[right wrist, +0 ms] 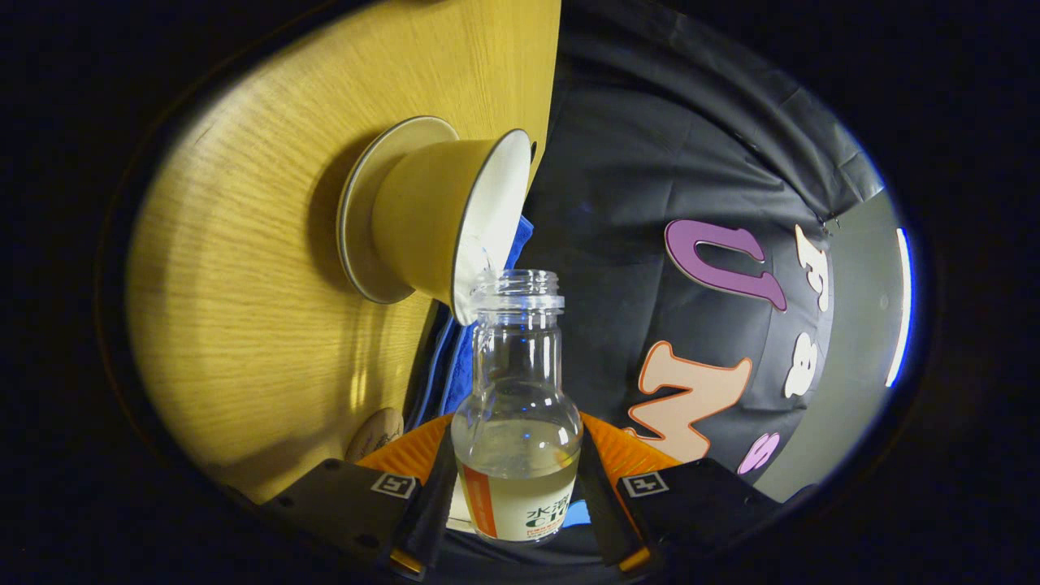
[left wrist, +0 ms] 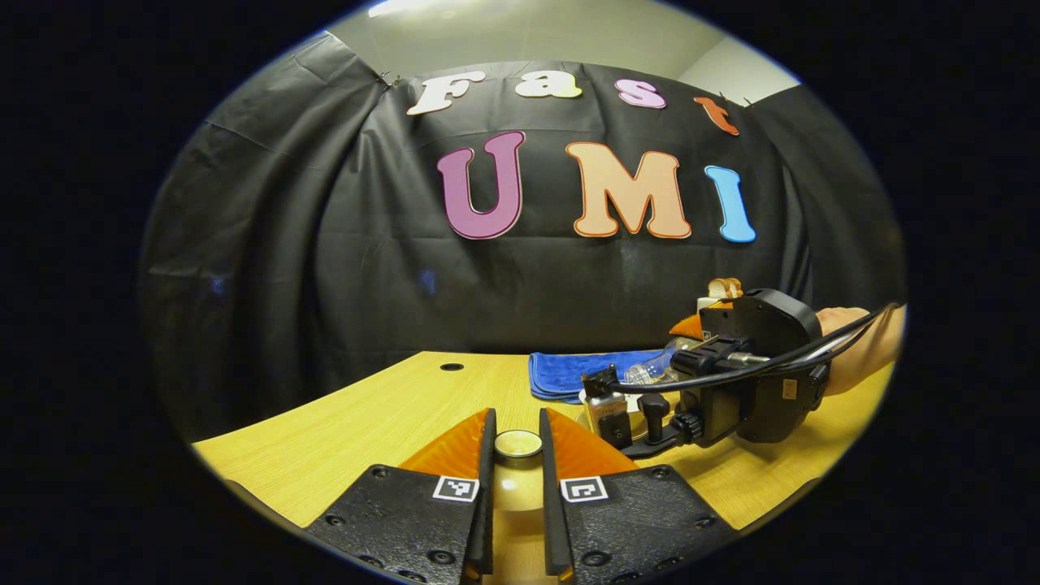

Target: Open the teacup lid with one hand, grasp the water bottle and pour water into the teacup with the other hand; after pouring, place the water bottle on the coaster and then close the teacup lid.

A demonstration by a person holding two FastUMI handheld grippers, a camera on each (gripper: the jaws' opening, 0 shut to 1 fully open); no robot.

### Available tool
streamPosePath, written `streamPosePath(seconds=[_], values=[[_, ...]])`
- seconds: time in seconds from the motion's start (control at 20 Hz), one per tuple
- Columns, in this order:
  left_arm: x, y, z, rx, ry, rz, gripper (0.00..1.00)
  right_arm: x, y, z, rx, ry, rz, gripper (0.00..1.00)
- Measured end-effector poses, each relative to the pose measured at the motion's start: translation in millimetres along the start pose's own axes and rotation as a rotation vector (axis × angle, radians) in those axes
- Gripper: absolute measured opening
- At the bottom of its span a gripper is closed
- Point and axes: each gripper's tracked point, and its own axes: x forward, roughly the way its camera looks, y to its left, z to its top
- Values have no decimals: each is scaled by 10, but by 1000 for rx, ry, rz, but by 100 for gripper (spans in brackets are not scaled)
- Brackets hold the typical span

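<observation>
My left gripper [left wrist: 517,424] is shut on the yellow teacup lid [left wrist: 517,486], with its round knob [left wrist: 518,444] between the fingers, held over the wooden table [left wrist: 366,414]. To its right my right gripper [left wrist: 611,406], held by a hand [left wrist: 861,349], is tipped over with the clear water bottle [left wrist: 650,370]. In the right gripper view my right gripper [right wrist: 517,445] is shut on the bottle [right wrist: 517,422], which holds some water. The bottle's open mouth [right wrist: 520,284] is at the rim of the yellow teacup [right wrist: 439,223] on its saucer [right wrist: 357,211]. A round coaster [right wrist: 375,433] lies nearby.
A folded blue cloth [left wrist: 569,372] lies behind the cup near the back wall, also seen as the blue cloth [right wrist: 459,366] in the right gripper view. The table has a small round hole [left wrist: 452,366] at the back left. A cable [left wrist: 804,349] trails from the right gripper.
</observation>
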Motion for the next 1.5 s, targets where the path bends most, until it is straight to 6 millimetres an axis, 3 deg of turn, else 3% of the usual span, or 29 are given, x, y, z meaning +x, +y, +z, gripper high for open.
streamPosePath(seconds=[0.5, 0.65, 1.5], values=[[9, 24, 9, -1, -1, 1, 22, -70, -115, 104, -125, -45, -44, 75], [11, 29, 0, 0, 0, 2, 22, -11, -195, 109, -159, -58, -53, 75], [15, 46, 17, 2, -3, 3, 22, 11, -140, 54, -54, -58, -10, 77]])
